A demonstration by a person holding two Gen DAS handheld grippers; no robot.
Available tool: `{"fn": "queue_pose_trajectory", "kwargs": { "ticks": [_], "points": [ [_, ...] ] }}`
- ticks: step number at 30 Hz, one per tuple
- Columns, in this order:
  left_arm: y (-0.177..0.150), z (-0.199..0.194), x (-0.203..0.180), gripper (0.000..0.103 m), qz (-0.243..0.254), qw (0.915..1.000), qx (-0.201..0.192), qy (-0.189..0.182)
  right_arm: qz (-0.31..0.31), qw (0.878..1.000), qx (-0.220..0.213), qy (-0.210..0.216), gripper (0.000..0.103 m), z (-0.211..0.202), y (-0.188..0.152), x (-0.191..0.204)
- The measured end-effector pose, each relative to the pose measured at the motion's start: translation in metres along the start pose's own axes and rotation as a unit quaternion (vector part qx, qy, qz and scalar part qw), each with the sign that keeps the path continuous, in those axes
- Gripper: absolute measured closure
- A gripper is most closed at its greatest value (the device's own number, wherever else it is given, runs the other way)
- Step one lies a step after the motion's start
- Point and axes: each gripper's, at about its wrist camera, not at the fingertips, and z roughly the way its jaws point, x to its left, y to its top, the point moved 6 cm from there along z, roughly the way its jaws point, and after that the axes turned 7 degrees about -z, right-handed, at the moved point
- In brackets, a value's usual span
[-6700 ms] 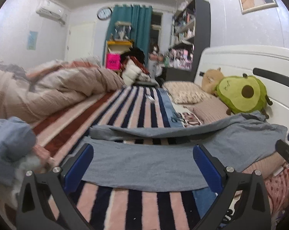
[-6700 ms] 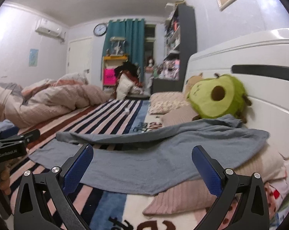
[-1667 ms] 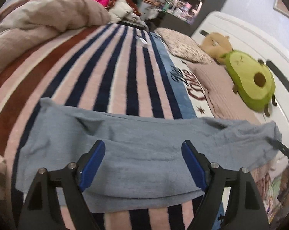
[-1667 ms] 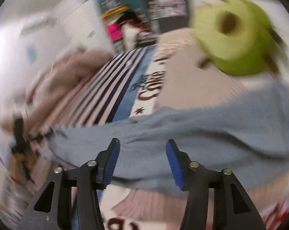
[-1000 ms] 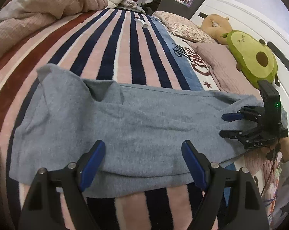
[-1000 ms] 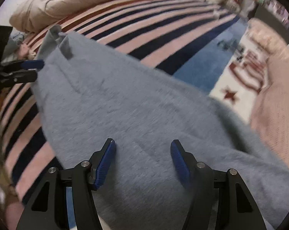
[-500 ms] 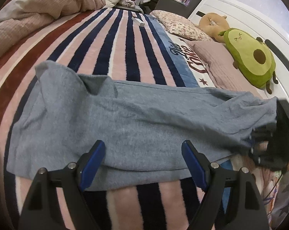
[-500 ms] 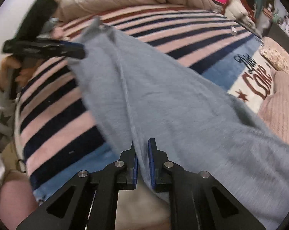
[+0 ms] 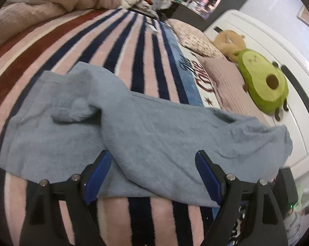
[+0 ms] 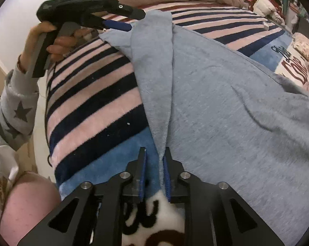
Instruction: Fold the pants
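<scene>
Grey fleece pants [image 9: 158, 135] lie across the striped blanket [image 9: 134, 41], one leg lying diagonally over the other. My left gripper [image 9: 152, 176] is open and empty, hovering over the near edge of the pants; it also shows in the right wrist view [image 10: 131, 20], by the far corner of the cloth. My right gripper [image 10: 154, 174] has its jaws a small gap apart, and the near edge of the pants [image 10: 226, 112] runs down into that gap. Its black body shows at the pants' right end in the left wrist view [image 9: 285, 186].
An avocado plush [image 9: 263, 84] and a brown plush [image 9: 230, 41] lean on the white headboard [image 9: 277, 41], by pink pillows [image 9: 222, 73]. A rumpled pink duvet [image 9: 41, 6] lies at the far left. The bed's edge [image 10: 50, 135] is at the left.
The right end of the pants has been drawn toward the near edge, so one leg now lies diagonally over the other. My right gripper's jaws have parted slightly. My left gripper stayed open.
</scene>
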Motion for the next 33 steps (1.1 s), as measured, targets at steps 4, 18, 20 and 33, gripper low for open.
{"fn": "queue_pose_trajectory", "kwargs": {
  "ticks": [4,18,20,33],
  "points": [
    [0.002,0.003,0.008,0.02,-0.011,0.9997,0.008,0.021,0.013,0.999,-0.031,0.026,0.085,-0.005,0.008,0.005],
    [0.002,-0.017,0.034,0.02,-0.01,0.998,-0.008,0.061,0.045,0.988,-0.111,0.096,0.081,0.052,0.122,0.007],
    [0.002,-0.022,0.038,0.02,-0.01,0.9981,-0.01,0.06,0.037,0.99,-0.103,0.094,0.08,0.058,0.128,0.016],
    [0.009,-0.036,0.052,0.02,-0.009,0.9973,-0.032,0.065,0.026,0.988,-0.075,0.13,0.077,0.059,0.119,0.035]
  ]
}}
